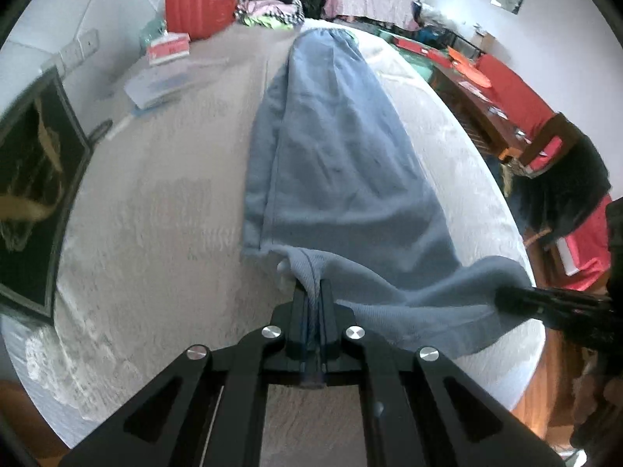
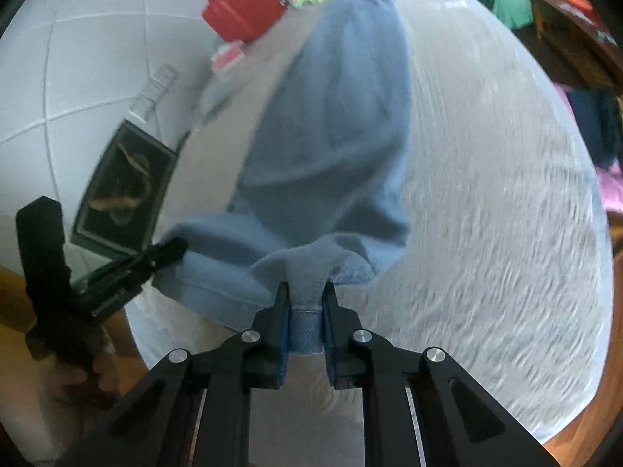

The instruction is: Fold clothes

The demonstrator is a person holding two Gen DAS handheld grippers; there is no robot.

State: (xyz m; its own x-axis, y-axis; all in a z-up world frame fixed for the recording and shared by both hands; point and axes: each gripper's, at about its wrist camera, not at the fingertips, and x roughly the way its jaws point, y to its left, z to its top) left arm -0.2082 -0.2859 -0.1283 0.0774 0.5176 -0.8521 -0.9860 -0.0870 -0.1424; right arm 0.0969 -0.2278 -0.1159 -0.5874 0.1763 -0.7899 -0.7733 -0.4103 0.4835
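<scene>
A light blue garment (image 1: 331,155), long and narrow like folded trousers, lies lengthwise on a pale bed cover (image 1: 155,214); it also shows in the right wrist view (image 2: 331,136). My left gripper (image 1: 313,292) is shut on the garment's near hem at its left corner. My right gripper (image 2: 306,292) is shut on the near hem at the other corner, and it shows at the right edge of the left wrist view (image 1: 502,297). The near end is lifted off the bed between the two grippers. The left gripper also appears in the right wrist view (image 2: 175,249).
A red bag (image 1: 200,0), boxes and papers (image 1: 163,85) sit at the bed's far left. A dark framed picture (image 1: 35,179) leans on the left wall. A pile of clothes (image 1: 272,11) lies at the far end. Wooden furniture with red cushions (image 1: 506,89) stands to the right.
</scene>
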